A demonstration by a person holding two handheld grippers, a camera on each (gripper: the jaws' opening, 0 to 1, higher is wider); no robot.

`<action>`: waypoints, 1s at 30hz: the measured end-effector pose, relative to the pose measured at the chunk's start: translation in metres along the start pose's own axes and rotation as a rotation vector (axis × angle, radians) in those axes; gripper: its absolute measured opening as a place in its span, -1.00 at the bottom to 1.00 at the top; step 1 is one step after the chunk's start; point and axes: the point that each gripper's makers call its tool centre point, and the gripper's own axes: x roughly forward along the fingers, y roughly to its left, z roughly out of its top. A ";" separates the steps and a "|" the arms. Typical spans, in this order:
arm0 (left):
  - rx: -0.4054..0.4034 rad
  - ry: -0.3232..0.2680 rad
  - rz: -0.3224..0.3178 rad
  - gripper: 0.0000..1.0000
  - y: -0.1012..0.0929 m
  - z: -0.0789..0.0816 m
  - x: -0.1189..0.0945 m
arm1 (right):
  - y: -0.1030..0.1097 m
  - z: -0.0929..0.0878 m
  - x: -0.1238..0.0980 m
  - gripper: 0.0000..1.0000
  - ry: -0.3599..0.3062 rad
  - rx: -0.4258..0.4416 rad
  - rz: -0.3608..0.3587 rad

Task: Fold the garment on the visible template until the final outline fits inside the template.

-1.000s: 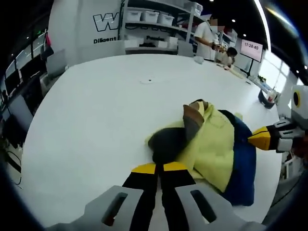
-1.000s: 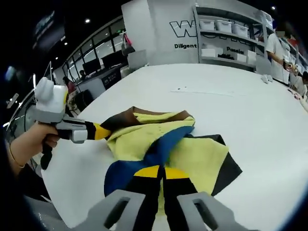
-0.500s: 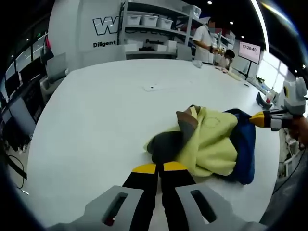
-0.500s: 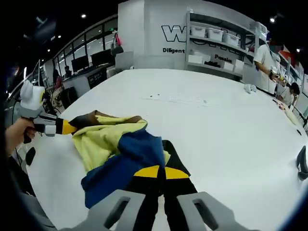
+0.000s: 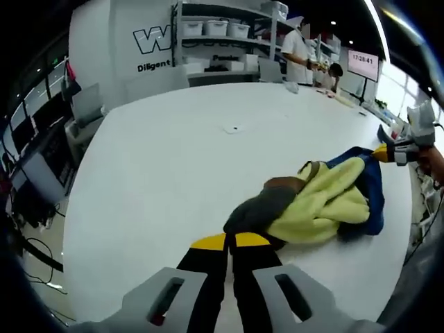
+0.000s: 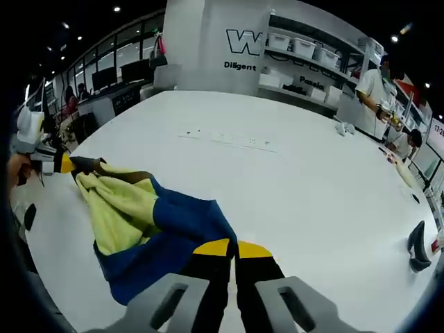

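Note:
A yellow, blue and brown garment (image 5: pixel 326 201) lies bunched on the white table (image 5: pixel 152 159). My left gripper (image 5: pixel 229 241) is shut on its dark grey-brown end. At the far right, my right gripper (image 5: pixel 380 152) holds the blue edge. In the right gripper view, my right gripper (image 6: pixel 231 248) is shut on the blue cloth of the garment (image 6: pixel 132 211), which stretches left to my left gripper (image 6: pixel 66 164), held in a hand (image 6: pixel 17 170). Small marks (image 6: pixel 229 139) run across the table beyond the garment.
Shelves with white bins (image 5: pixel 215 28) and people (image 5: pixel 298 52) stand past the table's far edge. A dark object (image 6: pixel 416 246) sits near the table's right edge. A screen (image 5: pixel 364 66) hangs at the back right. Desks and chairs (image 5: pixel 35 173) line the left side.
The two grippers have drawn apart, and the garment has been pulled longer between them. The yellow and blue folds have shifted sideways across the table.

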 end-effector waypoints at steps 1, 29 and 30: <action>0.002 0.006 0.007 -0.98 0.002 0.000 0.000 | -0.002 0.000 0.000 -1.00 0.001 0.001 -0.004; -0.056 0.021 -0.104 -0.15 -0.070 -0.027 0.014 | 0.039 0.001 -0.010 -0.34 -0.077 0.066 0.153; -0.053 0.020 -0.114 -0.12 -0.075 -0.028 0.014 | 0.043 0.001 -0.011 -0.30 -0.080 0.063 0.166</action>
